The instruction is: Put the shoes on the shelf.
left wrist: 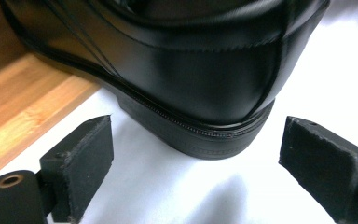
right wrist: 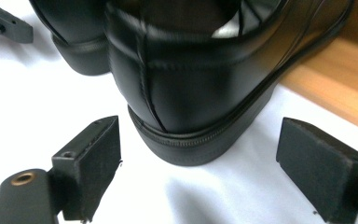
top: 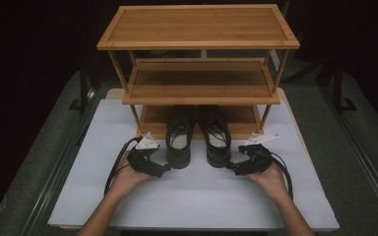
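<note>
white tabletop (top: 78,196) on a wooden table, grey floor (top: 34,147) around it, metal rails (top: 369,167) running along both sides. three-tier bamboo shelf rack (top: 197,29) stands at the far end of the table. room behind is dark, near black; light falls from above on the table.

text: none legible | faint embossing on left shoe (left wrist: 214,150) heel edge: too blurred to read
</note>
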Action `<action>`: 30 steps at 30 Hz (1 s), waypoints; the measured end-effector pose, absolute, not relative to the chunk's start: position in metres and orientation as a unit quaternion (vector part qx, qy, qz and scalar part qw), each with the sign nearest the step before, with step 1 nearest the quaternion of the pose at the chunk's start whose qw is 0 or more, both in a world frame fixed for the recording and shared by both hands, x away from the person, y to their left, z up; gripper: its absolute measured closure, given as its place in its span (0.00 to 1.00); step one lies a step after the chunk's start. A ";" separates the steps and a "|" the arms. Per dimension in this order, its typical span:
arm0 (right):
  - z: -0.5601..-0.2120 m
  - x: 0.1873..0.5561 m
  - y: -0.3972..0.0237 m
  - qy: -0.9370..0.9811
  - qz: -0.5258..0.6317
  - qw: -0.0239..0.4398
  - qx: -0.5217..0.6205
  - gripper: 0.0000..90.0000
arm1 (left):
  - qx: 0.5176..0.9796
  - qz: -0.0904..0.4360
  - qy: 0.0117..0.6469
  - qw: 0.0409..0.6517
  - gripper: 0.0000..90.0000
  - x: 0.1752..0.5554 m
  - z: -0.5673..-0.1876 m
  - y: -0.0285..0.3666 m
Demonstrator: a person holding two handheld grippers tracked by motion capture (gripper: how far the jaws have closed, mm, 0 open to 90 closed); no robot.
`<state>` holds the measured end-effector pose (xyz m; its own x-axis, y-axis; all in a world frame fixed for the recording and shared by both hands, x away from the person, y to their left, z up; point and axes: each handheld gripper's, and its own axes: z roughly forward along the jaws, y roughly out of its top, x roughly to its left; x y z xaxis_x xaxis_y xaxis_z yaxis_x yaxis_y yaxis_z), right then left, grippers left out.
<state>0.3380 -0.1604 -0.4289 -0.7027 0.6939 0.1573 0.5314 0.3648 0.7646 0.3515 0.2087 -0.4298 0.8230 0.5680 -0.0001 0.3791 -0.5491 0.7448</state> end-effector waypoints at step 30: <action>-0.456 0.350 -0.114 0.843 0.406 0.095 0.340 0.13 | 0.888 0.126 0.247 0.368 0.06 0.361 -0.453 0.176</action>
